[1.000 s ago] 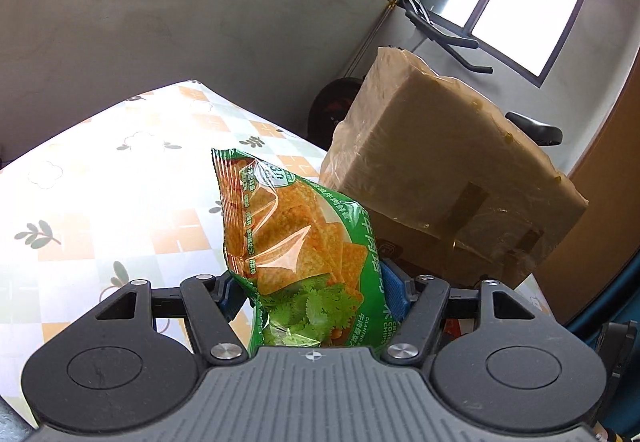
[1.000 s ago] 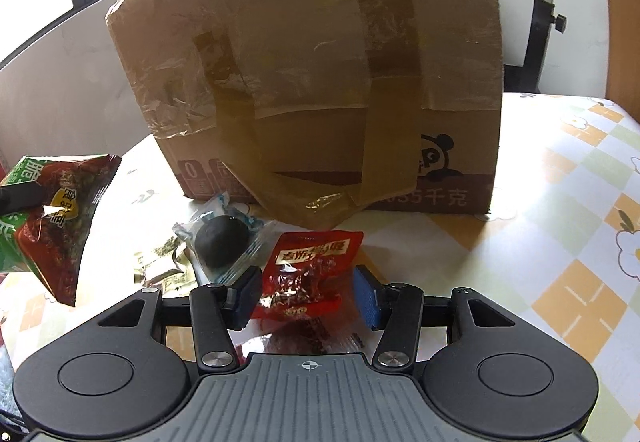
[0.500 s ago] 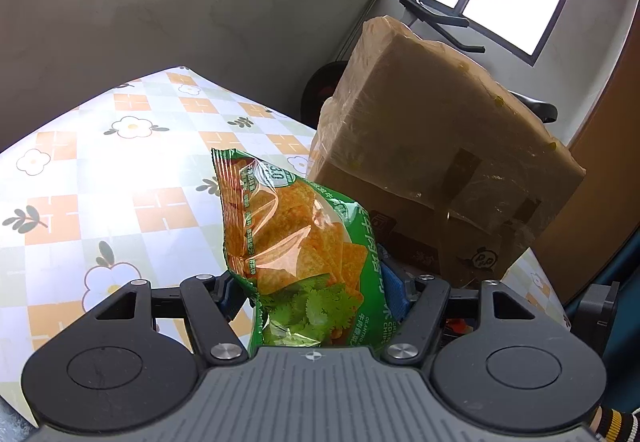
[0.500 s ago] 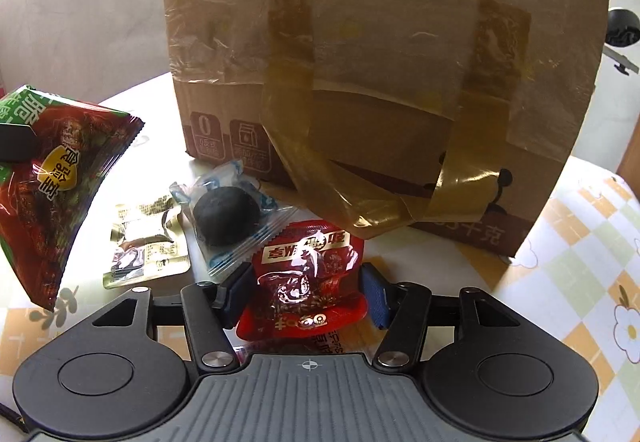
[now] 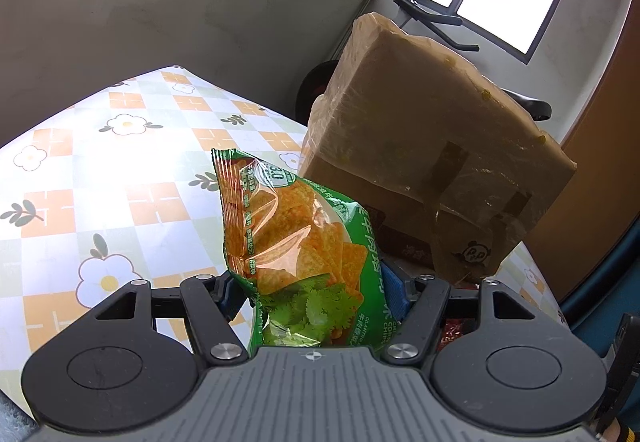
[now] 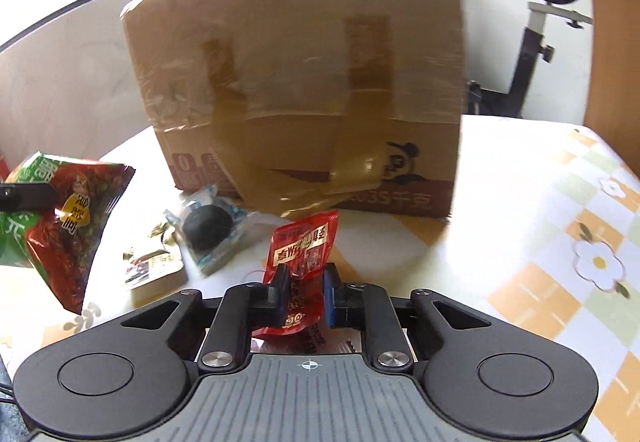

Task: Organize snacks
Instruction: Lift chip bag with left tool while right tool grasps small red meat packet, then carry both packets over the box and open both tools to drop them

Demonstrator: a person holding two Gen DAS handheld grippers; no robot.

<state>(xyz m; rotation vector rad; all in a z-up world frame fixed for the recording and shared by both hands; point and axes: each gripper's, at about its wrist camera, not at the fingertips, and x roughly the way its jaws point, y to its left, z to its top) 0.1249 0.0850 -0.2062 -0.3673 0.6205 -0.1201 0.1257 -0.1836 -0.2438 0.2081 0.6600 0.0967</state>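
Gripping a green bag of corn chips (image 5: 304, 242) in my left gripper (image 5: 316, 290), I am holding it upright at the lower centre of the left wrist view, above the flowered tablecloth (image 5: 120, 170), with the taped cardboard box (image 5: 432, 162) standing behind it at the right. My right gripper (image 6: 306, 292) has just been closing and is now pinching a small red snack packet (image 6: 304, 246) between its pads, low in the centre of the right wrist view, in front of that same box (image 6: 304, 62). Lying on the table to the left of the packet are a clear pouch with a dark round snack (image 6: 210, 228) and a small gold-edged sachet (image 6: 154, 268). The chip bag's red-and-green back (image 6: 68, 218) is showing at the left edge.
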